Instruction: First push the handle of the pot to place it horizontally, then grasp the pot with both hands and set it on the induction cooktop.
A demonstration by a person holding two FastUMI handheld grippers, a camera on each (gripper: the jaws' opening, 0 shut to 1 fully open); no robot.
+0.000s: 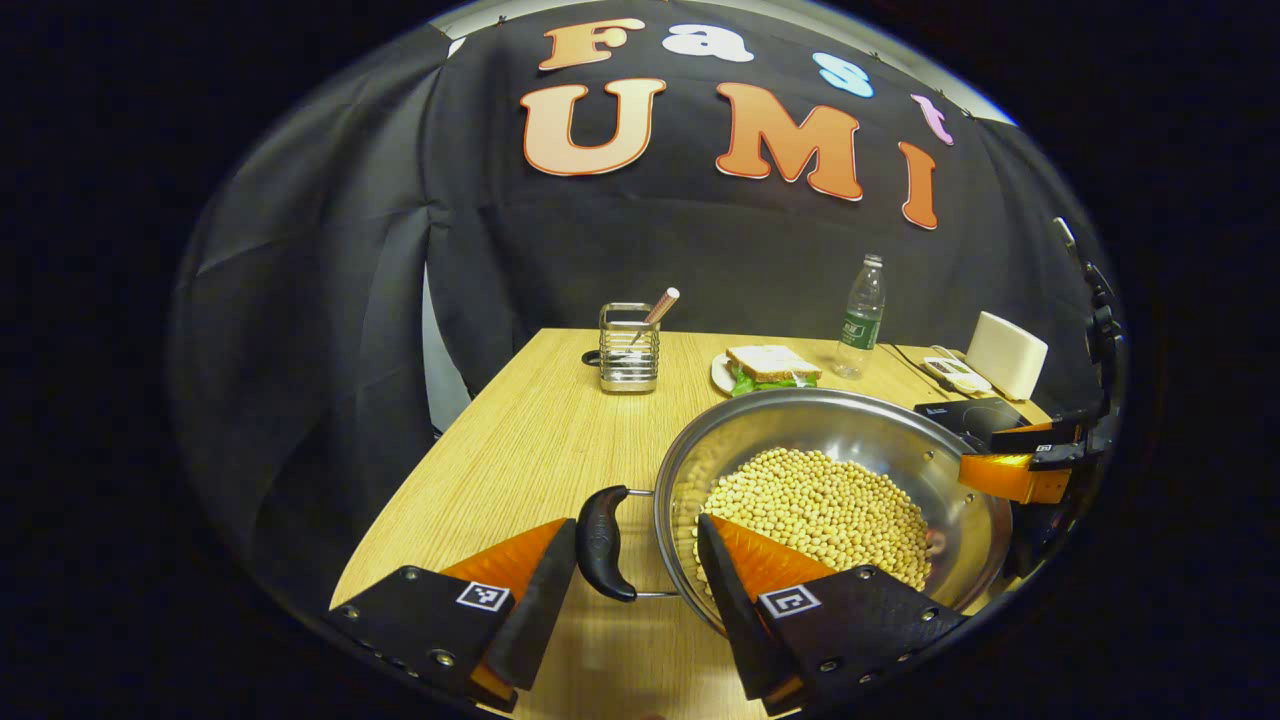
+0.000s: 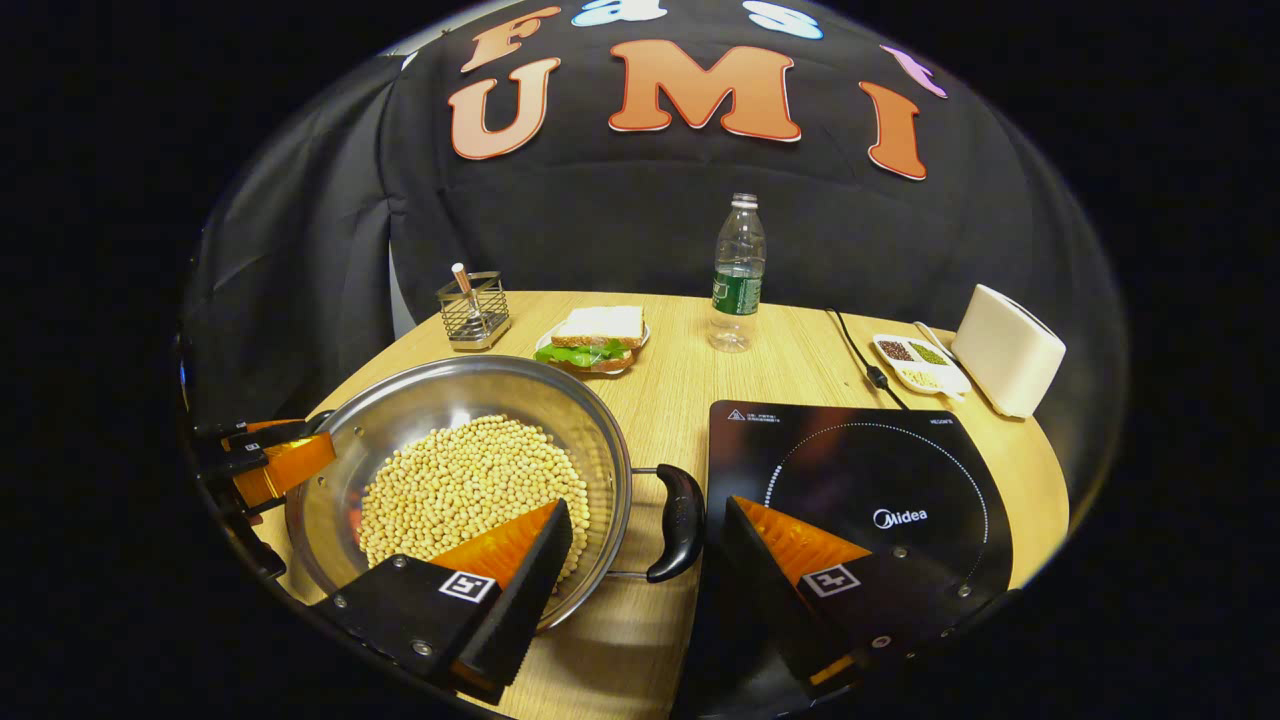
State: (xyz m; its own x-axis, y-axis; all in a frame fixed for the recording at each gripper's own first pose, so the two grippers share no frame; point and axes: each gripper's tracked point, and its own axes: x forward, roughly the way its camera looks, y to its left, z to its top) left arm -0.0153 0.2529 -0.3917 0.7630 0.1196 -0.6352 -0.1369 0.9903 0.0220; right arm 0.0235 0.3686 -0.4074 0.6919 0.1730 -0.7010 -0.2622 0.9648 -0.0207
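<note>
A steel pot [image 1: 800, 415] holding soybeans [image 1: 820, 510] sits on the wooden table [image 1: 540, 440]. Its black left handle [image 1: 603, 543] lies between the fingers of my left gripper [image 1: 637, 570], which is open and straddles it; the inner finger reaches over the pot's rim. In the right gripper view the pot [image 2: 450, 395] is at the left, and its black right handle [image 2: 678, 520] lies between the fingers of my open right gripper [image 2: 645, 545]. The black induction cooktop [image 2: 860, 490] lies just right of that handle. Each gripper appears across the pot in the other's view.
At the back of the table stand a wire utensil holder [image 2: 472, 310], a sandwich on a plate [image 2: 595, 338], a water bottle [image 2: 738, 275], a small divided dish [image 2: 915, 362] and a white box [image 2: 1008, 350]. A black cable [image 2: 855, 350] runs behind the cooktop.
</note>
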